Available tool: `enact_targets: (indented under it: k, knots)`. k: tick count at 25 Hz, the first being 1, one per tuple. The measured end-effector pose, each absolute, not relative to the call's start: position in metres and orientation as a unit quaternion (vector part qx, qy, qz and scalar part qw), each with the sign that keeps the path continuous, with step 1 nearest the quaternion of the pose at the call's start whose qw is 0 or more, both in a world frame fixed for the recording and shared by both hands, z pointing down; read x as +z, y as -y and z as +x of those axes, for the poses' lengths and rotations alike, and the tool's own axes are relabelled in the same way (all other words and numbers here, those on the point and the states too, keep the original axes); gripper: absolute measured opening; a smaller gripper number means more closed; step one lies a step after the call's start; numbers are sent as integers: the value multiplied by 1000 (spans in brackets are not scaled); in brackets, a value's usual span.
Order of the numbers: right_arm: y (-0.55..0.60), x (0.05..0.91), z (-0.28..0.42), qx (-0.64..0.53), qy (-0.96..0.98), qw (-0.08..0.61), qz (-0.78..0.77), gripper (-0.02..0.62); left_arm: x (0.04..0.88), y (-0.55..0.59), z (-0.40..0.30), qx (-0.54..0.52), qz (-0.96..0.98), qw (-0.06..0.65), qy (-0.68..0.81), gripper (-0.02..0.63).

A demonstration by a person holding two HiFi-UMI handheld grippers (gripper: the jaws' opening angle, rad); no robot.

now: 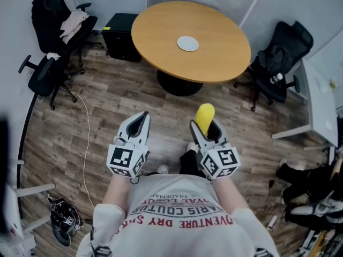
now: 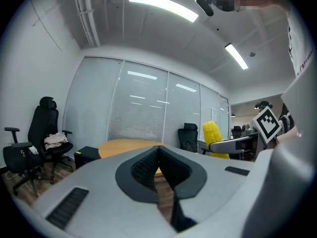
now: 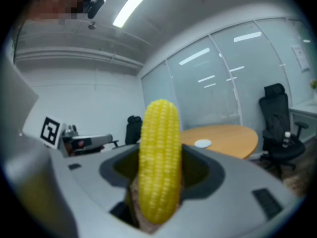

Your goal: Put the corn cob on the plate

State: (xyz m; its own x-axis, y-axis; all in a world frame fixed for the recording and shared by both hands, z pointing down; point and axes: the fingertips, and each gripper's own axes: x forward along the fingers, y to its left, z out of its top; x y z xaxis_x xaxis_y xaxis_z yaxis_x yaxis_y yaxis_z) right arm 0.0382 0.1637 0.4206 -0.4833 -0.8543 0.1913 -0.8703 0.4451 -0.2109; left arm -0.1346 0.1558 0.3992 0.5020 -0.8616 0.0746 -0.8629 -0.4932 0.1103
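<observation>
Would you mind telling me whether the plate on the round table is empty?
Empty: the plate lies bare on the table; the corn cob stands clamped in the right tool.

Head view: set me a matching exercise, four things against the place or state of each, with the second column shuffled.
Things:
1. corn cob
2. plate
3. left gripper
4. cloth

Place or state:
A. lies on the round table
B. jaws together, nothing between them
C. draped over a black chair
D. clamped in the right gripper

Pairs: 1-D, 2-A, 3-B, 4-C.
</observation>
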Motion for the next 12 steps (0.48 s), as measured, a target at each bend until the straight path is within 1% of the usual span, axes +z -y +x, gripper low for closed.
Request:
enact_targets:
  k: [5,12]
  knots:
    - [-123,430,34,168,860,19,481,267,404,-128,-143,9,848,64,526,34]
    - [-40,430,47,162,880,10,447,267,398,-62,-135,17,819,48,571,34]
